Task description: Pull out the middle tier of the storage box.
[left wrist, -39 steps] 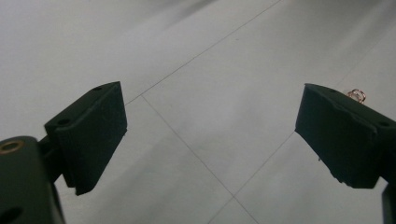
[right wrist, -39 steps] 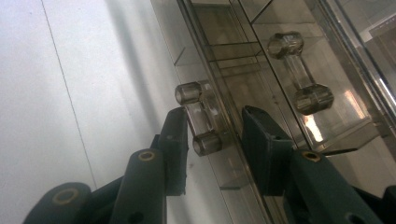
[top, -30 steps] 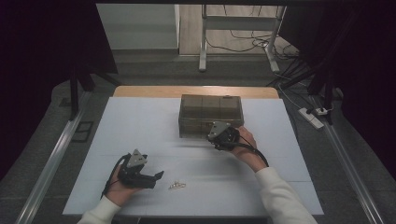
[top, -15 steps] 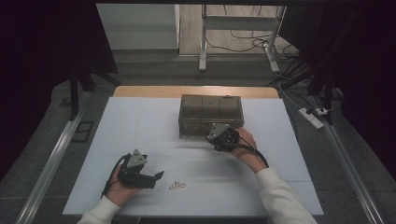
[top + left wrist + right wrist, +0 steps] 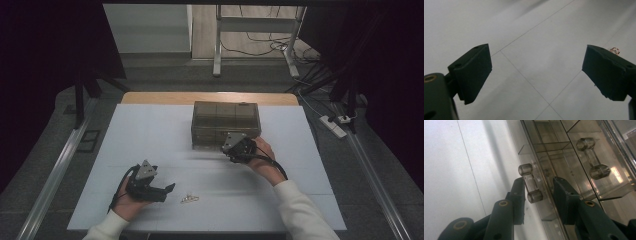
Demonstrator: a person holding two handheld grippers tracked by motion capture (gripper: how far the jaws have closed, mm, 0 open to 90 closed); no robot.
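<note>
White worktop [image 5: 150,130], seen from the high view, carrying all items. A smoky transparent drawer box [image 5: 226,123] stands at its far middle, front face toward the person. The right hand [image 5: 262,157] reaches forward from a white sleeve [image 5: 300,210], wrist roughly level, and brings the right tongs [image 5: 231,148] against the lower front of the box. In the right gripper view, the right tongs [image 5: 537,191] straddle a clear dumbbell-shaped drawer handle [image 5: 530,183]; one jaw lies against the handle, the other stands slightly off it beside the drawer front, so a firm clench cannot be told. The left hand [image 5: 131,197] rests low on the near left of the worktop, its left tongs [image 5: 167,192] pointing rightward, released and spread wide over bare surface. A small gold wire clip [image 5: 190,199] lies just beyond their tips.
</note>
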